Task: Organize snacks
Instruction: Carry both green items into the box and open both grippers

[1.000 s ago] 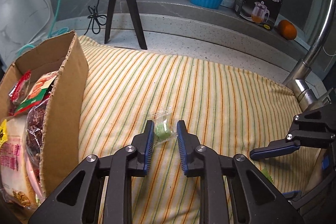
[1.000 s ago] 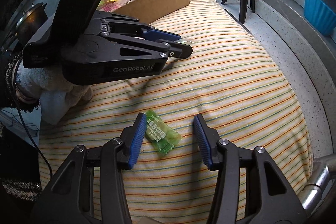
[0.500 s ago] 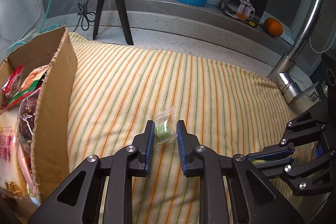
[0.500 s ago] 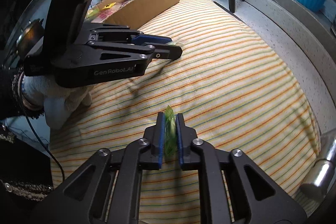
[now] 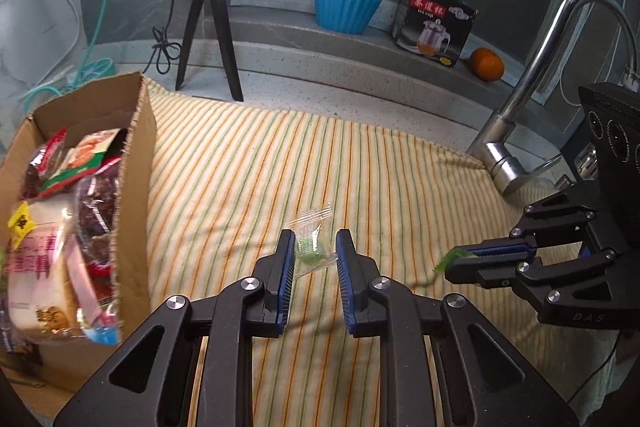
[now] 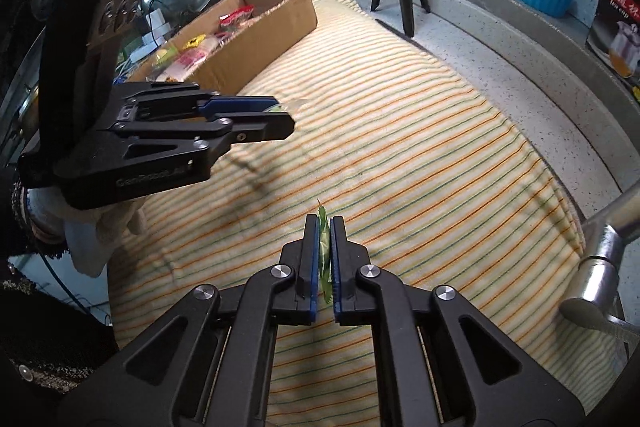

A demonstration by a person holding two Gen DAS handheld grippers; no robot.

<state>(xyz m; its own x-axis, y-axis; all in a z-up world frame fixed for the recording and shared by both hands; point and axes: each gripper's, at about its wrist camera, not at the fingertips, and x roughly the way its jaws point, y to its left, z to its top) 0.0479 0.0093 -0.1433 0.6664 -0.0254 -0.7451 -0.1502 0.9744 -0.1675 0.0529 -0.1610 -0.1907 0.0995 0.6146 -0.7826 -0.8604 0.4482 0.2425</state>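
Observation:
My left gripper point(image 5: 315, 247) is closed on a clear-wrapped green candy point(image 5: 310, 246) and holds it above the striped cloth point(image 5: 360, 179). It also shows in the right wrist view point(image 6: 276, 121), lifted. My right gripper point(image 6: 325, 227) is shut on a green snack packet point(image 6: 323, 227), held edge-on above the cloth. In the left wrist view the right gripper point(image 5: 464, 261) is at the right with the green packet point(image 5: 446, 261) sticking out. The cardboard box point(image 5: 136, 155) with several snack bags stands at the left.
A black tripod point(image 5: 212, 19), a blue tub point(image 5: 344, 7), a tea-set box point(image 5: 434, 23) and an orange point(image 5: 486, 64) stand on the ledge behind. A metal faucet point(image 5: 516, 131) rises at the right. A bright lamp glares overhead.
The right gripper closed on the green packet and lifted it. The left gripper rose from the cloth with the clear-wrapped candy between its fingers.

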